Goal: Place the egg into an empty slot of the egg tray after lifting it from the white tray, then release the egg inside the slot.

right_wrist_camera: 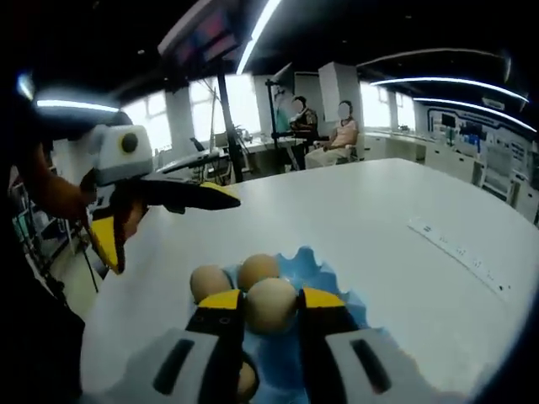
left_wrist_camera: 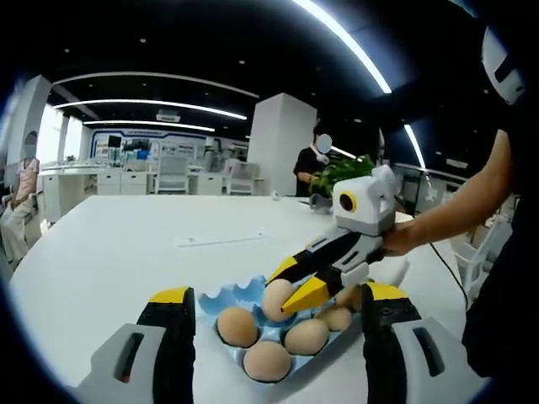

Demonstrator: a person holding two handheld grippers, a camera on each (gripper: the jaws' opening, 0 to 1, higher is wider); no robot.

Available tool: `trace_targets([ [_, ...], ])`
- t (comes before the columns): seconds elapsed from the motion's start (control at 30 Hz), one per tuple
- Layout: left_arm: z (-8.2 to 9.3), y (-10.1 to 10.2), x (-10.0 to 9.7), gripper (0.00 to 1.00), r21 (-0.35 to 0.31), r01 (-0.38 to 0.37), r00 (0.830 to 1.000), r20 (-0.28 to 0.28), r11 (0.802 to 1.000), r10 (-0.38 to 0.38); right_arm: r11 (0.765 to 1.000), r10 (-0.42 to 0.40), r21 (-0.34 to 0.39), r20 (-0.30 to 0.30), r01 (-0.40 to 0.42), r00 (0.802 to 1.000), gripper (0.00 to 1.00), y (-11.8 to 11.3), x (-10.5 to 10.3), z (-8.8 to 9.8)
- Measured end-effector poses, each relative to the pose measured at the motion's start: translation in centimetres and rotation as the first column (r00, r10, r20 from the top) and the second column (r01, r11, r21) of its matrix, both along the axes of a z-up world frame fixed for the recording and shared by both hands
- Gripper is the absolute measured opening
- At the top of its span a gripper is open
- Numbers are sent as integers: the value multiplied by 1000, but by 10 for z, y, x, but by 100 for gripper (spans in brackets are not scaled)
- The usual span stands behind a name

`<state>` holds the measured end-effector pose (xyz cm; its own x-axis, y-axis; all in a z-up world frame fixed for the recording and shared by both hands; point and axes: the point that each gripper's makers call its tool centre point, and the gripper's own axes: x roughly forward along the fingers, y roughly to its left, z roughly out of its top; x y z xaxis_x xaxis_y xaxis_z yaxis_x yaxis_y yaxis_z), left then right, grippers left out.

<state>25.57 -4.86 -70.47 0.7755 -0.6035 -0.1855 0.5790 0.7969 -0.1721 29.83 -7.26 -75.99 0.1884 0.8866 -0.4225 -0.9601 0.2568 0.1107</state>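
Right gripper [right_wrist_camera: 271, 307] clamped on an egg [right_wrist_camera: 271, 305]; in the right gripper view the two yellow-tipped jaws press its sides, egg seated between the tips with its rounded end facing forward. The egg hangs directly over the blue egg tray [right_wrist_camera: 324, 269], low, near the back row; two more eggs [right_wrist_camera: 234, 278] sit in slots just beyond it, touching or nearly so. In the left gripper view the same right gripper [left_wrist_camera: 290, 299] reaches in from the right and angles down into the egg tray [left_wrist_camera: 232, 296], its egg [left_wrist_camera: 276, 299] at or just above a slot in the far row. Whether the egg already rests on the slot floor cannot be told. Four other eggs [left_wrist_camera: 268, 360] fill nearer slots. Left gripper [left_wrist_camera: 274, 332] holds nothing, jaws wide apart, standing either side of the tray's near end without visibly touching it; it looks placed to frame or steady the tray. White table [left_wrist_camera: 126, 244] underneath; the white tray is not made out. Judgement: carry is done, placing is in hand. What matters now is the vertical line, egg straight above its slot, long axis roughly along the jaws and tilted down. Next move calls for a short descent, then opening the jaws gently, minding the neighbouring eggs close on either side.
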Motion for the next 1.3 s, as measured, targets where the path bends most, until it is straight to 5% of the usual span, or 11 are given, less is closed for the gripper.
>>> trace_targets([
  [0.87, 4, -1, 0, 80, 7, 5, 1000, 14, 1000, -5, 997, 59, -46, 54, -56, 997, 26, 1, -4, -12],
  [1.3, 9, -5, 2, 81, 9, 12, 1000, 25, 1000, -12, 999, 5, -43, 33, -3, 999, 25, -20, -1, -9],
])
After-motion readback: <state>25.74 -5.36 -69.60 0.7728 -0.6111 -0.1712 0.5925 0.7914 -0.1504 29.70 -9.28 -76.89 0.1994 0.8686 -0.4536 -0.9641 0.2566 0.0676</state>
